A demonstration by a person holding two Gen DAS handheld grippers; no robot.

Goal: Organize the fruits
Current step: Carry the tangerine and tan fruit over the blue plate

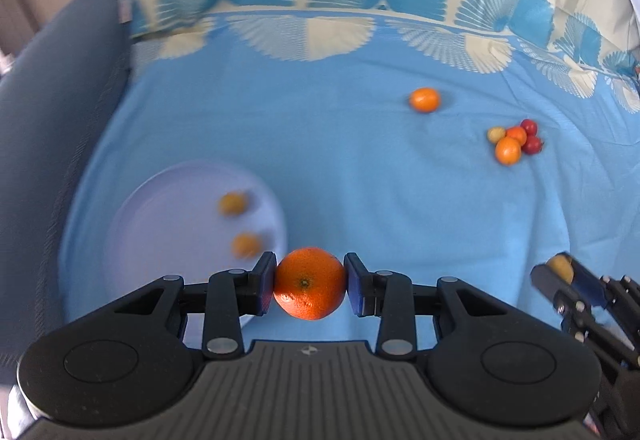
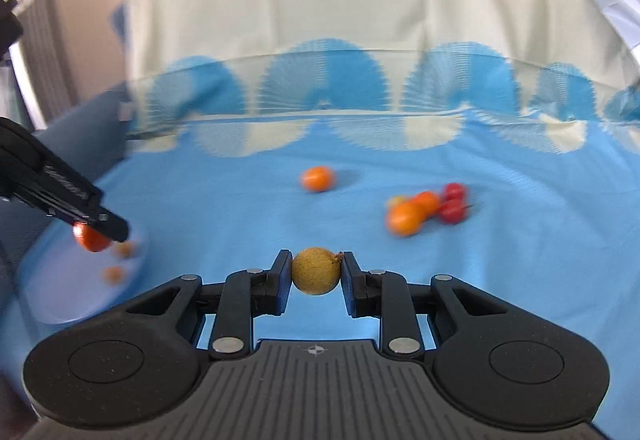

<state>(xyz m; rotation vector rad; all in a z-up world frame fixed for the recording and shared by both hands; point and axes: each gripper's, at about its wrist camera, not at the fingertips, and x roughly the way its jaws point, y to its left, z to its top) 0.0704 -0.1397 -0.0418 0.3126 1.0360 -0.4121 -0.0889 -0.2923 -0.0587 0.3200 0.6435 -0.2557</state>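
Observation:
My left gripper [image 1: 310, 283] is shut on an orange [image 1: 309, 283], held above the blue cloth beside a pale plate [image 1: 160, 224] that carries two small orange fruits [image 1: 233, 203]. My right gripper [image 2: 316, 271] is shut on a small yellow-brown round fruit [image 2: 316, 271]. That gripper shows at the left wrist view's right edge [image 1: 560, 272]. In the right wrist view the left gripper [image 2: 94, 236] hangs over the plate [image 2: 60, 288] with its orange [image 2: 93, 238]. On the cloth lie a lone orange fruit [image 1: 425, 99] [image 2: 317, 178] and a cluster of orange, red and yellow fruits [image 1: 514, 141] [image 2: 424, 212].
The blue cloth [image 1: 360, 180] with fan patterns covers the surface and rises at the back over a cream backing [image 2: 340, 0]. A dark grey padded edge [image 1: 60, 100] runs along the left side.

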